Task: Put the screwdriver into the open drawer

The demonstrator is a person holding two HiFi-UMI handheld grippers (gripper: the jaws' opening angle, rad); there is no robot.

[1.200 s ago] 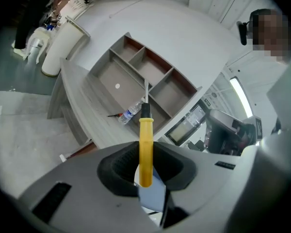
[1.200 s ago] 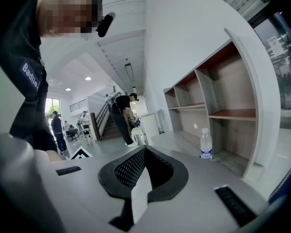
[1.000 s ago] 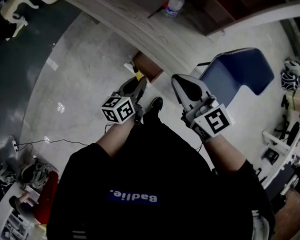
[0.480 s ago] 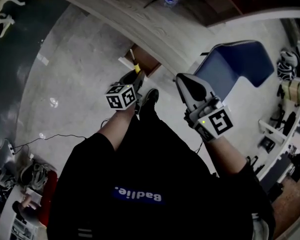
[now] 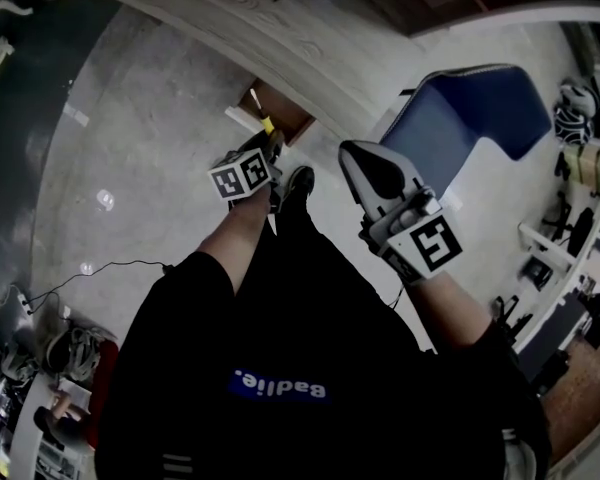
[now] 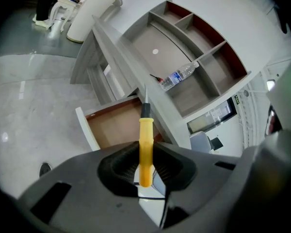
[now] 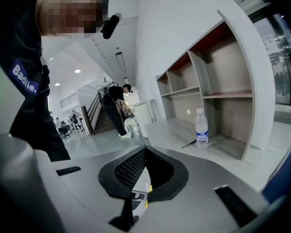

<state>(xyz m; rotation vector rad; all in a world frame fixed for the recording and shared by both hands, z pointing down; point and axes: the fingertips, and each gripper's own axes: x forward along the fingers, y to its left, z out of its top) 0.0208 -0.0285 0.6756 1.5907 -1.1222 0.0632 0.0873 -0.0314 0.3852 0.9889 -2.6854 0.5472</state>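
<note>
The left gripper (image 5: 267,144) is now lower and nearer the open drawer (image 6: 111,127), its jaws clamped on the yellow screwdriver (image 6: 145,140) outside it. The right gripper (image 7: 144,152) has barely shifted and is closed and empty.

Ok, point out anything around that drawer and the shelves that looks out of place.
Nothing looks spilled, broken or askew. The drawer stands pulled out below the counter, as the job needs. The only stray things are a water bottle, upright, and a thin dark object lying beside it in the shelf unit.
</note>
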